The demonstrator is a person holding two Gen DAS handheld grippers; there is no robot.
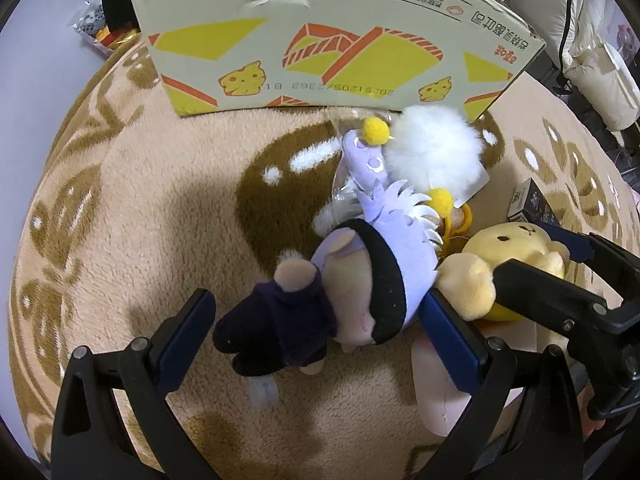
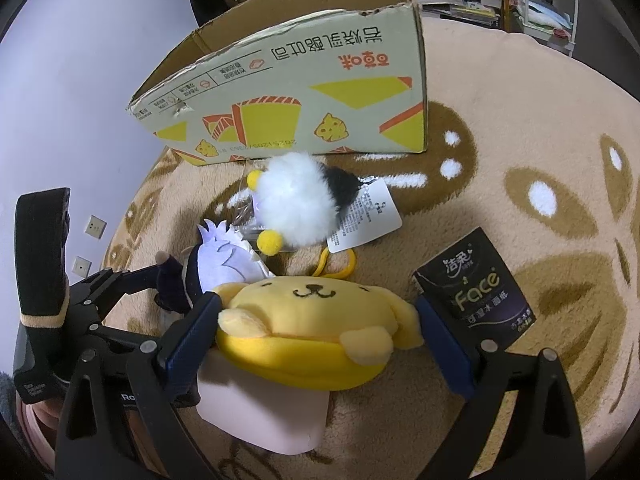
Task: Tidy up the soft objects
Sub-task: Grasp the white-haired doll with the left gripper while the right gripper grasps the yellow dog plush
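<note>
A plush doll with lavender hair and dark clothes (image 1: 344, 288) lies on the beige rug between the open fingers of my left gripper (image 1: 320, 320); the fingers stand beside it, not pressing. It also shows in the right wrist view (image 2: 224, 264). A yellow dog plush (image 2: 316, 320) lies between the open fingers of my right gripper (image 2: 316, 340); it shows in the left wrist view (image 1: 492, 268) too. A white fluffy plush with yellow pom-poms (image 1: 432, 148) lies behind them, also in the right wrist view (image 2: 300, 204). A pink soft object (image 2: 260, 416) lies under the yellow plush.
An open cardboard box (image 1: 320, 52) stands at the back of the rug, also in the right wrist view (image 2: 304, 92). A black tissue pack (image 2: 476, 296) lies right of the yellow plush. The rug (image 1: 140, 220) has brown patterns. White padded clothing (image 1: 592, 60) sits at the far right.
</note>
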